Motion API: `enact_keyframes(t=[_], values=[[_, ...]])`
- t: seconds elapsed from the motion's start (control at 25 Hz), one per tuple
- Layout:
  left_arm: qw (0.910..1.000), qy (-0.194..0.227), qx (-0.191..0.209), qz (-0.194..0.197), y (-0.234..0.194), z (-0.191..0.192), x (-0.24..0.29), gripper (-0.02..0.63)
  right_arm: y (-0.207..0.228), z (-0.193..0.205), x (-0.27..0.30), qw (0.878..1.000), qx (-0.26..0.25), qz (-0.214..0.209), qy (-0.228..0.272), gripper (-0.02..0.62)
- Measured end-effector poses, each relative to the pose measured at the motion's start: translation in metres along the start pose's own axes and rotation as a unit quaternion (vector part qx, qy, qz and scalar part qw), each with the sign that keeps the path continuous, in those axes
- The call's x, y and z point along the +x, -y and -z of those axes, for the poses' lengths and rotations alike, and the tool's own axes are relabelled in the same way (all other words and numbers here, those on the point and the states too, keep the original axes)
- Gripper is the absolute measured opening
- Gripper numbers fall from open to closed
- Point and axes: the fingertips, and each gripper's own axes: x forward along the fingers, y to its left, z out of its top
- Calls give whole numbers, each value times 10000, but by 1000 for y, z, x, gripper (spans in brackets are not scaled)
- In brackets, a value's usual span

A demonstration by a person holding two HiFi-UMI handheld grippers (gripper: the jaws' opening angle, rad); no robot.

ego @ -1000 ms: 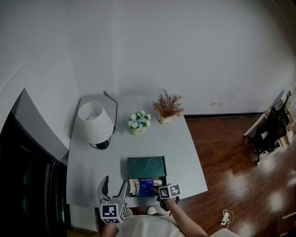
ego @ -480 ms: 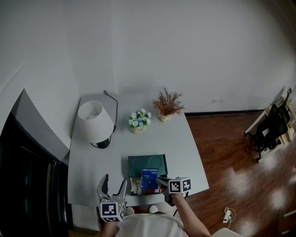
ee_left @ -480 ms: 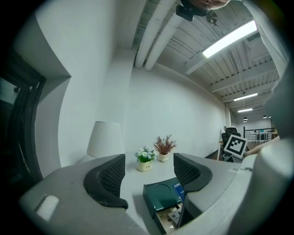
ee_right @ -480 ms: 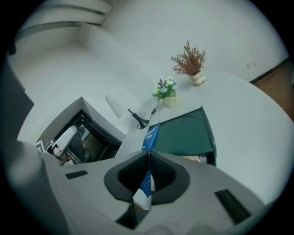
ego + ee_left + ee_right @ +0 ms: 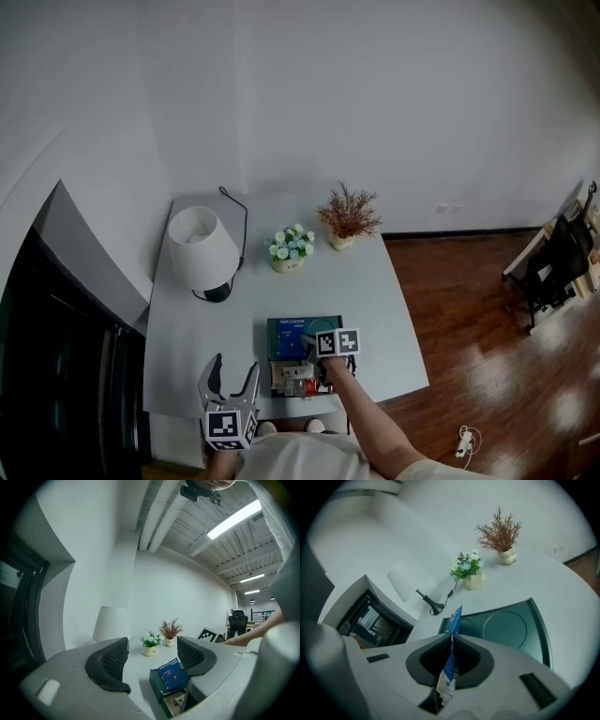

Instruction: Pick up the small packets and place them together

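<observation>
Right gripper [image 5: 451, 638] clamped on blue drip-coffee packet [image 5: 455, 616] over green tray [image 5: 511, 627], left gripper [image 5: 152, 654] half open, empty

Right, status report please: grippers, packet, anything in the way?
Right gripper shut on blue packet, over green tray. Left gripper open, empty. Nothing blocking.

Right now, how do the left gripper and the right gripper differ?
Jaws: the left gripper stands open, while the right gripper is shut.
Load: the left gripper holds nothing, while the right gripper pinches a blue packet edge-on.
Place: the left gripper hangs near the table's front edge, while the right gripper is over the green tray.
Both carry marker cubes.
</observation>
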Motion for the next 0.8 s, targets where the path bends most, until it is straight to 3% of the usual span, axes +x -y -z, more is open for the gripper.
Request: enact_keyframes(t=[0.24,0.4,0.48,0.52,0.56,0.6,0.68,0.8], values=[[9999,19,-43,-136,-9,-2,-3,316,7,6,24,9986,-229,436,-212,23],[9998,-47,-65,-166,-13,2,-2,316,22,10,28,9846,-1151,1248,-428,66],[9998,-63,-87,-149,-14,3,-1,316,21,10,27,9810,-1355,1339,-380,79],[9999,-56,-91,-134,-14,3,0,316,18,8,26,9825,-1339,1263,-269,179],[9999,-39,-91,-118,-13,2,1,316,14,5,24,9844,-1329,1151,-128,332],[9999,-16,-98,-103,-13,1,3,316,9,0,20,9855,-1348,1026,47,364],[9999,28,-130,-72,-11,0,6,324,-4,-15,3,9845,-1463,770,578,364],[9999,72,-133,47,-6,-3,12,330,-27,-44,-40,9696,-1795,443,1603,362]])
